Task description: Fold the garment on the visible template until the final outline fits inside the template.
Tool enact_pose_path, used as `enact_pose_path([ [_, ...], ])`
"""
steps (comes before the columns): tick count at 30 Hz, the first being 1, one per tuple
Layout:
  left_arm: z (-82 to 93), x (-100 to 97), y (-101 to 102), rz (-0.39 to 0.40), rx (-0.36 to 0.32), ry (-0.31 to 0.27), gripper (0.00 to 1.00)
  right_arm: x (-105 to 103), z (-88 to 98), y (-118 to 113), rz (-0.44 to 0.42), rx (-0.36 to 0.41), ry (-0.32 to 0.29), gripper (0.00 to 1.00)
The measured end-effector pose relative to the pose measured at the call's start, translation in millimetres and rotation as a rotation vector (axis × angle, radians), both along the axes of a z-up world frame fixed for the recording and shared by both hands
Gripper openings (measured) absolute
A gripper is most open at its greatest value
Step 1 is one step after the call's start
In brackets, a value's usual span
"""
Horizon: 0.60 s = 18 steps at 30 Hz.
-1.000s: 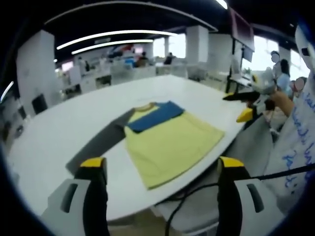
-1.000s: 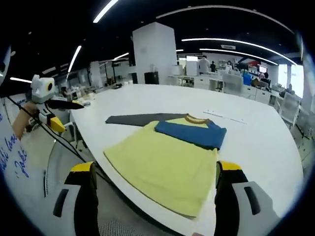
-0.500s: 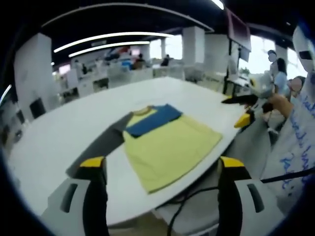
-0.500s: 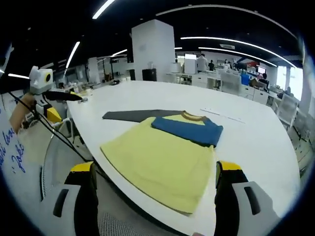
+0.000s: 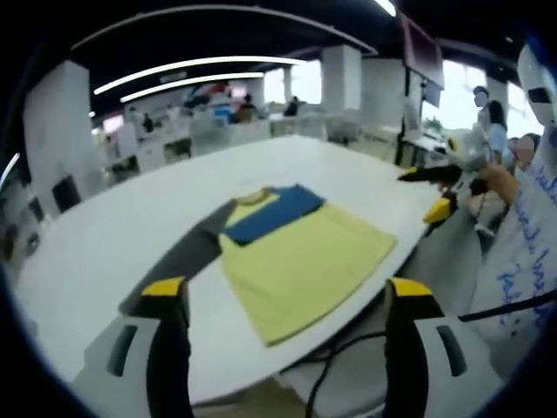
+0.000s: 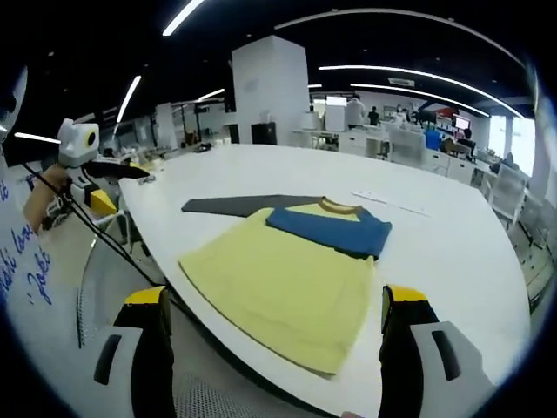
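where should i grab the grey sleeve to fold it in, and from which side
Grip the grey sleeve at its free cuff end, the tip farthest from the yellow shirt body. It lies flat and straight on the white table, so come low from beyond the cuff, probably with the left gripper, and carry it across the blue sleeve.

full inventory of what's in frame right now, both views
garment: 1, yellow body, on the white table, hem at its near edge
blue sleeve: 1, folded across the chest
grey sleeve: 1, spread flat on the table
table: 1, white
desks and chairs: several, pale, in the background
people: a few, far background
left gripper: yellow-tipped, open, empty, short of the table
right gripper: yellow-tipped, open, empty, above the hem
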State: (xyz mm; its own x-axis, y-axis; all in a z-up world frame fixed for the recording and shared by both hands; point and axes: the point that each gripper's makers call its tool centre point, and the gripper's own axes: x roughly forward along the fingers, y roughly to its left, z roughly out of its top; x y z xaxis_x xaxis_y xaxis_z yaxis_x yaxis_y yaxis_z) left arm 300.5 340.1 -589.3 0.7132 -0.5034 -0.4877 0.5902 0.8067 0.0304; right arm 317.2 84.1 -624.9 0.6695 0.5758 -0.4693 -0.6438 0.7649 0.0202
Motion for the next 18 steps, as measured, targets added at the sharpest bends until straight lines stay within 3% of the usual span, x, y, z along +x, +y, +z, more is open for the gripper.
enact_pose_path([
  [18, -1.1, 2.3, -1.2, 0.005, -0.009, -0.003, 0.89, 1.8, -1.1, -2.7, 0.007, -0.013, -0.001, 1.00],
])
